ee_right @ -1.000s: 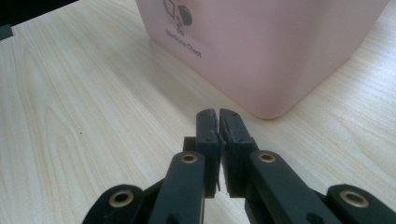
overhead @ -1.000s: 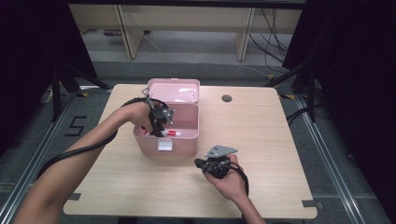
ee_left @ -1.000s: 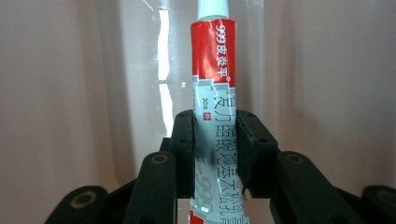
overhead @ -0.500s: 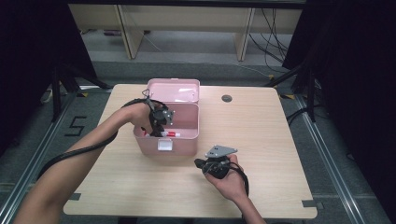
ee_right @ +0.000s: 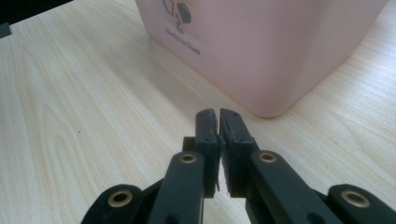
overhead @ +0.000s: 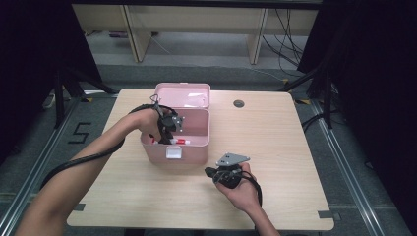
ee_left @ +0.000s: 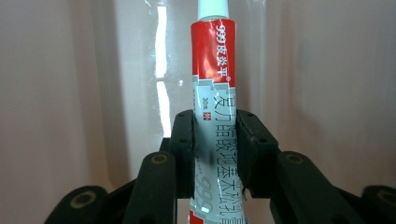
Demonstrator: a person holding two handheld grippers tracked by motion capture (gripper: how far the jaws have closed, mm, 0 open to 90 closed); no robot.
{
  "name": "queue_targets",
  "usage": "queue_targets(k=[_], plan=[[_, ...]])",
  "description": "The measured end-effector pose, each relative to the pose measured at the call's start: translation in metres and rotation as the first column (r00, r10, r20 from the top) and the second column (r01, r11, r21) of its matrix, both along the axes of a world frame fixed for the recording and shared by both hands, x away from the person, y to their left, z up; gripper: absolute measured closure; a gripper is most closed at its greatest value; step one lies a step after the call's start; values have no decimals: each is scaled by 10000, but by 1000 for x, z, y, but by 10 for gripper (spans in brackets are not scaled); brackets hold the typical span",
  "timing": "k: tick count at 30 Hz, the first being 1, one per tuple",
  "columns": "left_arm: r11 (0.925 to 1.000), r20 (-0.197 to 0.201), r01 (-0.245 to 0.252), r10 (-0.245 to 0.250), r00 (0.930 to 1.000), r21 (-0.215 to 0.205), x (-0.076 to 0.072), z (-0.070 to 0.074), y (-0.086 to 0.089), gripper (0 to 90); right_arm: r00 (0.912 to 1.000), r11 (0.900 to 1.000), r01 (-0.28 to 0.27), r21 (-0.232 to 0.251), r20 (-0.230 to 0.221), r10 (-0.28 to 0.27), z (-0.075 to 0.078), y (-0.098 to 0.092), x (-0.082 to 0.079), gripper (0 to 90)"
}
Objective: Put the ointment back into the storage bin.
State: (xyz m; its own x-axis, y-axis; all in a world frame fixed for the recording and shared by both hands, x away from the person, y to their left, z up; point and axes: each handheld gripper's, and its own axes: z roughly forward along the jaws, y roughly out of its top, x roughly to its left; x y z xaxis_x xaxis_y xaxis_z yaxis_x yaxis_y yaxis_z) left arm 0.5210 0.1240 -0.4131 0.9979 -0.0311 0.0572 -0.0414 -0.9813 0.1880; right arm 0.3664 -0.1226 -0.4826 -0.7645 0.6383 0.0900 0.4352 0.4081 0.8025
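A pink medicine box [overhead: 187,156] stands open on the wooden table [overhead: 280,142], its lid [overhead: 183,95] tilted back. My left gripper [overhead: 164,135] reaches down into the box from the left. In the left gripper view the left gripper [ee_left: 215,126] is shut on a red, white and grey ointment tube [ee_left: 214,60], the white cap end pointing away from me. The tube [overhead: 181,141] lies low along the box's front wall. My right gripper [overhead: 210,172] rests to the right of the box's front. The right gripper [ee_right: 218,116] is shut on nothing, pointing at the box's corner [ee_right: 271,56].
A round cable hole [overhead: 239,103] sits in the table behind the box to the right. Bare table spreads right of the box and toward the near edge. Shelving and cables stand on the floor beyond the table's far edge.
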Motion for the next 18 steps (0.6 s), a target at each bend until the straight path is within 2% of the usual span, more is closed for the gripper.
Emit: queue_targets(k=[4,8,9,12,13,18], plan=[[9991,-394,-414,414,9984,18,0,-2,2,676,9998,9999,130,66,-134,-129,0,0,0,854],[9966,-137,-799,796,9967,-213,4,3,5,549,9998,9999,128,66,-139,-128,0,0,0,845],[9954,-78,-904,902,9959,-304,4,5,5,529,10000,10000,63,15,-22,-63,0,-1,0,844],[9947,52,-925,928,9957,-447,3,11,7,513,9999,10000,72,46,-123,-71,1,-1,0,844],[9941,110,-963,969,9952,-500,3,14,7,511,10000,10000,49,-6,-4,-49,0,-1,1,844],[9900,400,-1150,1186,9921,-821,1,24,11,501,10000,10000,72,-13,-1,-72,0,-1,1,844]])
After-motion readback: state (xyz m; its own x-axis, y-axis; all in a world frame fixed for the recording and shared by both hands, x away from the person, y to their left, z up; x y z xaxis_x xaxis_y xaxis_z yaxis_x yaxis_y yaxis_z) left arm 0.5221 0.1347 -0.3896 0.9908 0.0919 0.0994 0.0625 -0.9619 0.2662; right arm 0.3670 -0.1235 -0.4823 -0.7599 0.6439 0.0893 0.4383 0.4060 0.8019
